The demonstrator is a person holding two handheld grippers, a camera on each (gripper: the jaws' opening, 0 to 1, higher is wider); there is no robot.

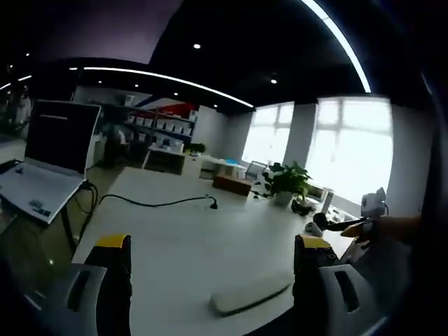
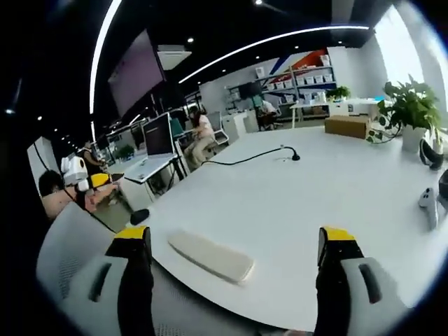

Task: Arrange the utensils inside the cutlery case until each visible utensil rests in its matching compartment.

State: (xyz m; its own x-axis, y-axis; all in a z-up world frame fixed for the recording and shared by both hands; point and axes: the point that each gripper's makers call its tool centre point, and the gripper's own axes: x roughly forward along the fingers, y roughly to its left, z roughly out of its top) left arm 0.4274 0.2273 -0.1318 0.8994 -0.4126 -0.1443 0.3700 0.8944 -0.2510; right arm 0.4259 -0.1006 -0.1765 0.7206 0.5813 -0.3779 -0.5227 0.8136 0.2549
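Observation:
My left gripper [image 1: 212, 242] is open above a white table [image 1: 175, 238], its yellow-tipped jaws wide apart with nothing between them. A flat white oblong object [image 1: 252, 292] lies on the table near the front edge, just ahead of the jaws. My right gripper [image 2: 234, 233] is open too, and the same white oblong object [image 2: 210, 255] lies between and just beyond its jaws. In the left gripper view the right gripper [image 1: 353, 225] comes in from the right, held by a hand. The left gripper [image 2: 91, 183] appears at the left of the right gripper view.
A black cable [image 2: 245, 155] runs across the table's middle. A potted plant [image 2: 409, 105], a brown box [image 2: 346, 126] and small white devices [image 2: 427, 199] stand at the far right side. An open laptop [image 1: 49, 161] sits on a stand to the left. A person sits at a desk [image 2: 203, 133] behind.

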